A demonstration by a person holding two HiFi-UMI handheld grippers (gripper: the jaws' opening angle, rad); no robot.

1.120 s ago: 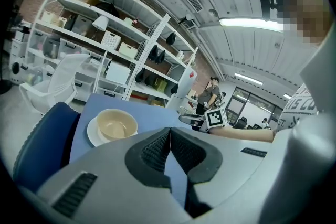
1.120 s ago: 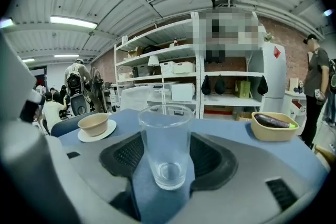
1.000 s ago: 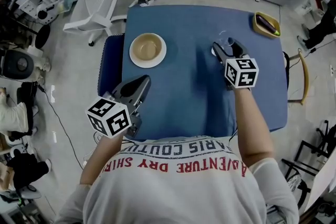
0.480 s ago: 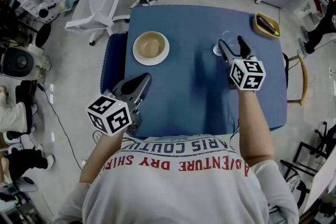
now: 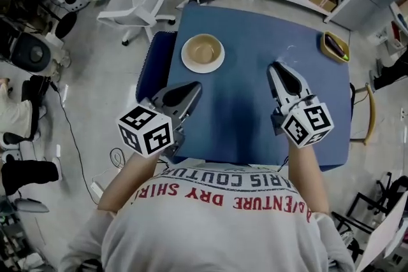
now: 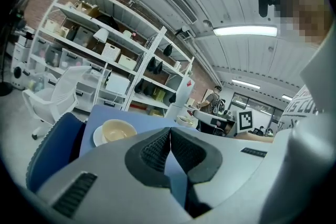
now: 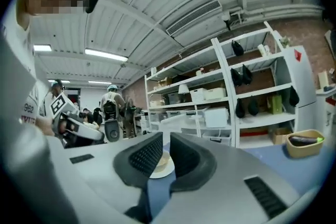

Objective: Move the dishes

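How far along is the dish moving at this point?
Looks done: a tan bowl sits on a round white plate at the far left of the blue table. In hand: nothing. The left hand-held gripper is shut and empty. The right hand-held gripper has just been closing its jaws to a narrow gap, with nothing between them. Left: neither touches a dish, so any further move has not begun.

I saw a blue table, a tan bowl on a white plate and a yellow basket. My left gripper and right gripper were grey with black pads, and their cubes had black and white squares. The shirt was pale with red letters.
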